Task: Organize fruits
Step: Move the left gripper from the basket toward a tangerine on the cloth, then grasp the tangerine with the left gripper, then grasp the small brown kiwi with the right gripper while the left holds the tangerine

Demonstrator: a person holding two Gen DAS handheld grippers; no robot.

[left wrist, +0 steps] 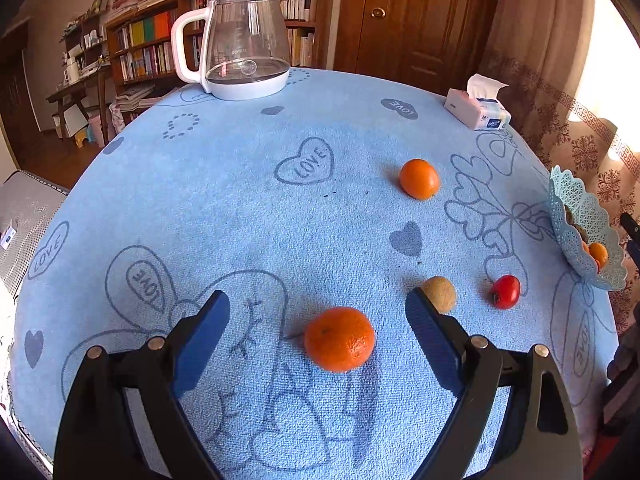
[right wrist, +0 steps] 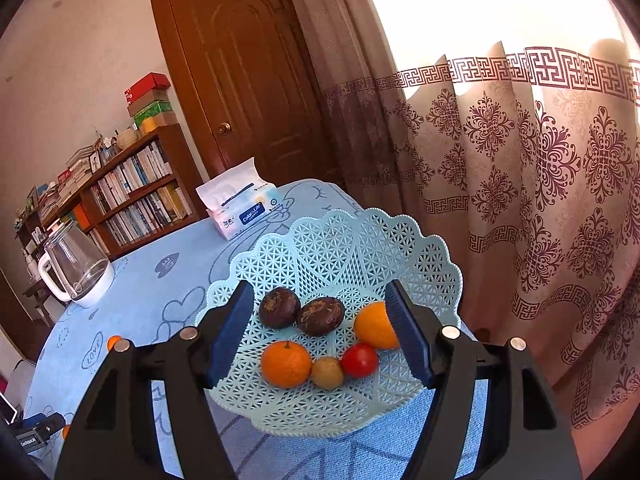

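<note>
On the blue cloth table (left wrist: 240, 200) an orange (left wrist: 339, 339) lies just ahead of my left gripper (left wrist: 316, 300), which is open; its blue pads stand wide on either side and touch nothing. Farther off lie a second orange (left wrist: 419, 179), a brown fruit (left wrist: 440, 294) and a red fruit (left wrist: 506, 291). My right gripper (right wrist: 319, 287) hangs open over the pale blue lattice basket (right wrist: 360, 248). The basket holds two dark fruits (right wrist: 279, 307), two oranges (right wrist: 286, 364), a red fruit (right wrist: 359, 360) and a small brown fruit (right wrist: 327, 372). The right finger hides part of one orange.
A glass kettle with a white handle (left wrist: 244, 40) stands at the table's far side and a tissue pack (left wrist: 478, 110) at the far right. The basket (left wrist: 588, 216) sits at the table's right edge, next to the patterned curtain (right wrist: 520, 200). A bookshelf and a wooden door lie beyond.
</note>
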